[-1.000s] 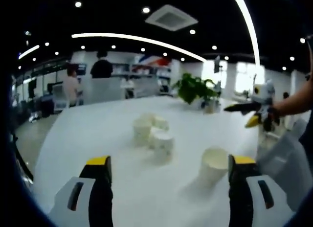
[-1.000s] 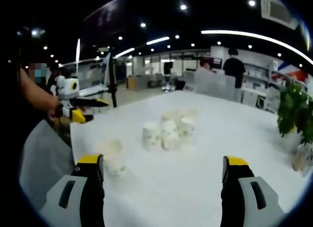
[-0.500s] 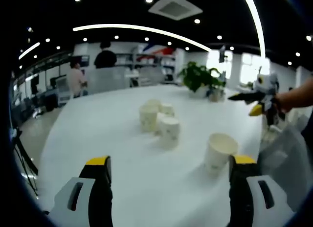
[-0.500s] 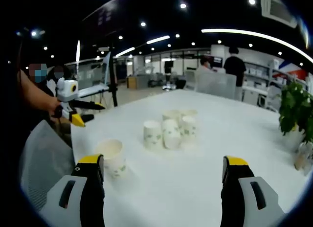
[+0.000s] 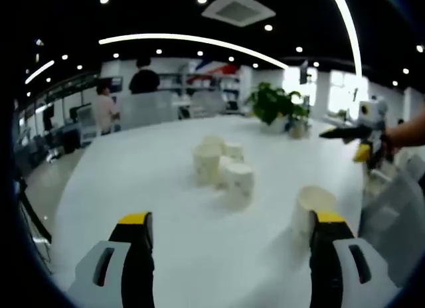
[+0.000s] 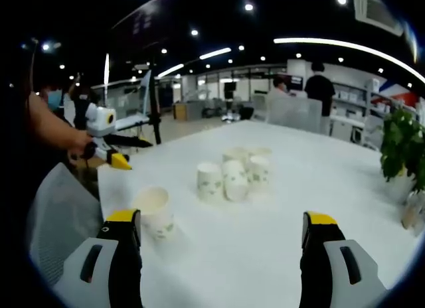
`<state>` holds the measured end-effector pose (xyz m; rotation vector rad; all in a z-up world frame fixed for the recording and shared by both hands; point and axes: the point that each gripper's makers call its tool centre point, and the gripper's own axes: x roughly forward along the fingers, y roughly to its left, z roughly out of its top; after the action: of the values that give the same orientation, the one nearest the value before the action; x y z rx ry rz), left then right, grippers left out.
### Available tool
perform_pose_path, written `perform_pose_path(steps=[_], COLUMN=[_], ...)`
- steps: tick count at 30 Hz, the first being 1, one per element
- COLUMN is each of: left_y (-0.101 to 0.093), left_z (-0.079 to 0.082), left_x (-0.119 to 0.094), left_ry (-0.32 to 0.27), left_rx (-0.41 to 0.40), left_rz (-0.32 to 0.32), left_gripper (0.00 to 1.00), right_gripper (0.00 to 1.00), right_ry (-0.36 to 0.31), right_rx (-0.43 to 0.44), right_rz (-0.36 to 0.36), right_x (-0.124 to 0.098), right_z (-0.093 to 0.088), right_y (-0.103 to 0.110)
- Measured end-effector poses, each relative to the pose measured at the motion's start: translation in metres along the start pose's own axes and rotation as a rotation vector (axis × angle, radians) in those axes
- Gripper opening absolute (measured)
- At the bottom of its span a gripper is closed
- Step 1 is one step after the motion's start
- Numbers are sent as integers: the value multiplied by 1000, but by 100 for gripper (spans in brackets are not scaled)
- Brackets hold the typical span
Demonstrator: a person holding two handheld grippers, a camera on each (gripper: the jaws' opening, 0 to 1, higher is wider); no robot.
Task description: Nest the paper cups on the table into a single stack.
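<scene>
cups: 4 clustered (image 6: 234,176) | 1 apart (image 6: 153,212) | table (image 6: 319,188)

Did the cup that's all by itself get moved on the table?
No. In the right gripper view the lone cup sits the same way off the cluster of cups as before. It lies differently in the left gripper view because the camera moved.

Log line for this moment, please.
left gripper: open, empty | right gripper: open, empty | lone cup: upright, apart | cup cluster: unstacked | table
</scene>
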<state>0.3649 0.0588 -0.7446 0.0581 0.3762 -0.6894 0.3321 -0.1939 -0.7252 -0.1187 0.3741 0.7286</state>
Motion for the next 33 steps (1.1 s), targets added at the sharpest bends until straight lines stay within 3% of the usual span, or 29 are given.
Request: perform_pose_path(steps=[8,13,20,33], left_y=[7,18,9,-6], left_z=[6,7,6,-9], left_x=[25,41,60,93], left_ry=[-4,-17,6,53], left_rx=[-17,-72,-33,33], left_rz=[10,40,1,-46], left_gripper=[94,93,92,87], right_gripper=[100,100,100,100], right_ry=[5,7,9,12], right_rx=[6,7,5,20], right_rz=[-8,-18,-28,-53], right_x=[-5,-9,-13,-22], right_z=[-4,-4,-4,-6], right_y=[-2,-5,-8,-12])
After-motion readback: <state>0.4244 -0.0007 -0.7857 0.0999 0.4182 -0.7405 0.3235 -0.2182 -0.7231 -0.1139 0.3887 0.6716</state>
